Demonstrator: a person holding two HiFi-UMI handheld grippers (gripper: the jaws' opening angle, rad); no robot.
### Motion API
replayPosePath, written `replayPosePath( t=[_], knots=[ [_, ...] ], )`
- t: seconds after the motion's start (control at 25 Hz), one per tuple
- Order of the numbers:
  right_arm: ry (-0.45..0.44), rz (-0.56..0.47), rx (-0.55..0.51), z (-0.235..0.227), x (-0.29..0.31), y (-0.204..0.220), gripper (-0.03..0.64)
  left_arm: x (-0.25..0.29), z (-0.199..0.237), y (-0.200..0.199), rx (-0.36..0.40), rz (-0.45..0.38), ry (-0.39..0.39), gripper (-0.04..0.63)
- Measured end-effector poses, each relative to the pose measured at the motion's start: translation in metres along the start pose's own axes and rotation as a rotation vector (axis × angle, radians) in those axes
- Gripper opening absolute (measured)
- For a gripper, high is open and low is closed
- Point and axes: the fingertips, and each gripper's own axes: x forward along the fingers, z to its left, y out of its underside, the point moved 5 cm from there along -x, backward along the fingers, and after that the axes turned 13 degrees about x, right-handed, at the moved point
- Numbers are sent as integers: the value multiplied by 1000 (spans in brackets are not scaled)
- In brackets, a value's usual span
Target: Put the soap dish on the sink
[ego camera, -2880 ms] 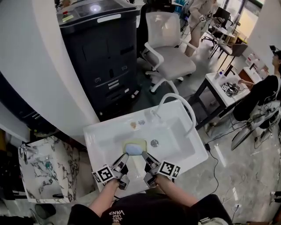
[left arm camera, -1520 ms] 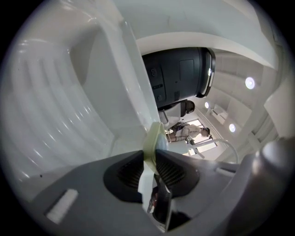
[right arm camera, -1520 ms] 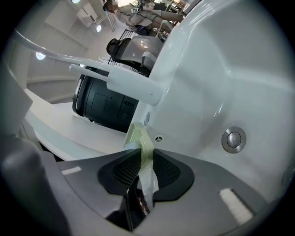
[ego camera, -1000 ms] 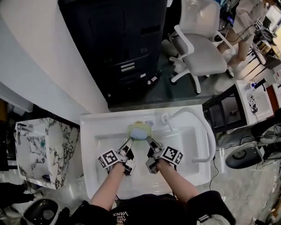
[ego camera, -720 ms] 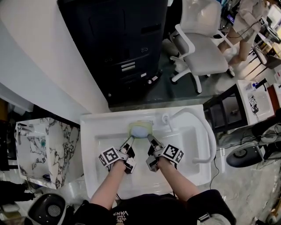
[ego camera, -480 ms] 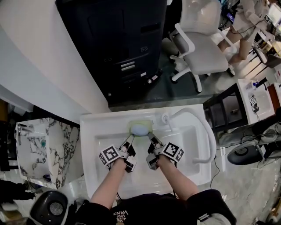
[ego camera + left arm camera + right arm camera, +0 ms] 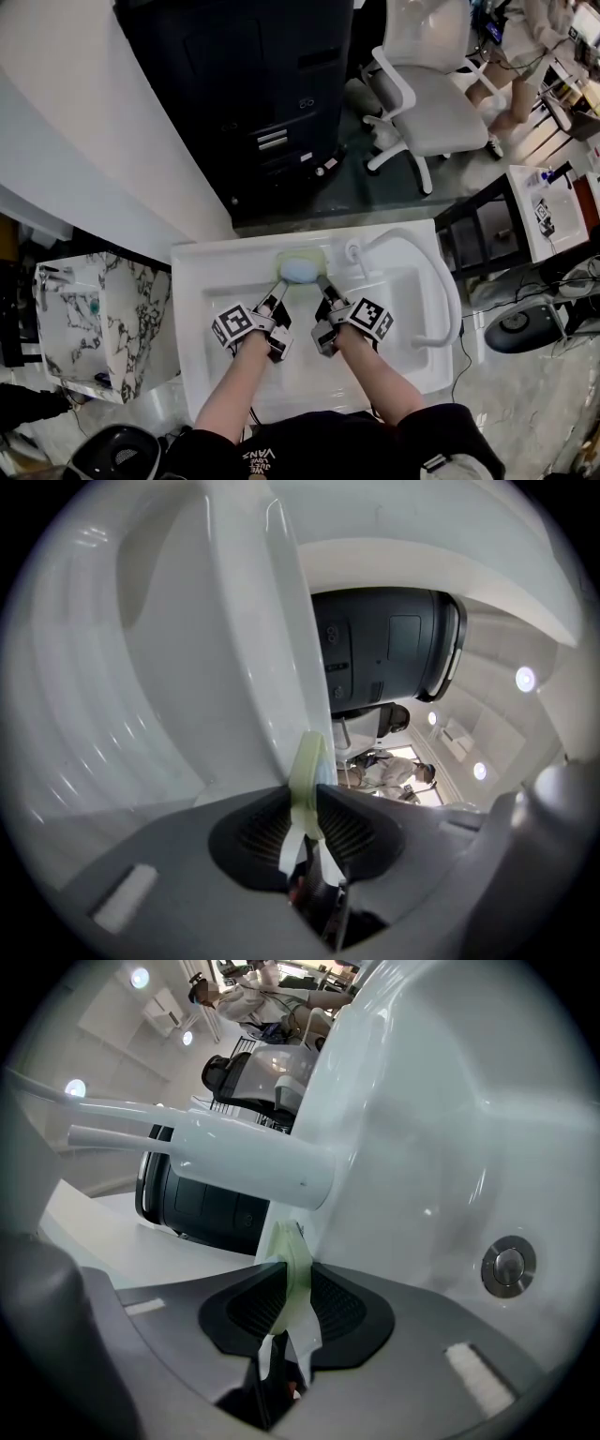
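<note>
Head view: my left gripper and right gripper each pinch one thin edge of the soap dish, at the far rim of the sink, left of the faucet. If one side releases first, I think the dish tips and the soap slides into the basin.

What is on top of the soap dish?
A pale blue soap bar sits on the soap dish. It covers the dish's middle, so only the yellow-green rim shows; anything beneath the bar is hidden.
</note>
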Motion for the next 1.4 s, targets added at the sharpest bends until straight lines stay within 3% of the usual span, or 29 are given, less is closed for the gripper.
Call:
replayPosePath(
  t=[0.48, 1.04, 1.4],
  knots=[
    [-7, -4, -12, 2, 1, -1, 78, 2, -4, -1, -11, -6, 11, 117],
    [-23, -31, 4, 4, -7, -1, 95, 2, -10, -4, -25, -26, 39, 179],
    [-41, -43, 19, 5, -19, -1, 100, 1, -7, -4, -45, -50, 46, 183]
  ],
)
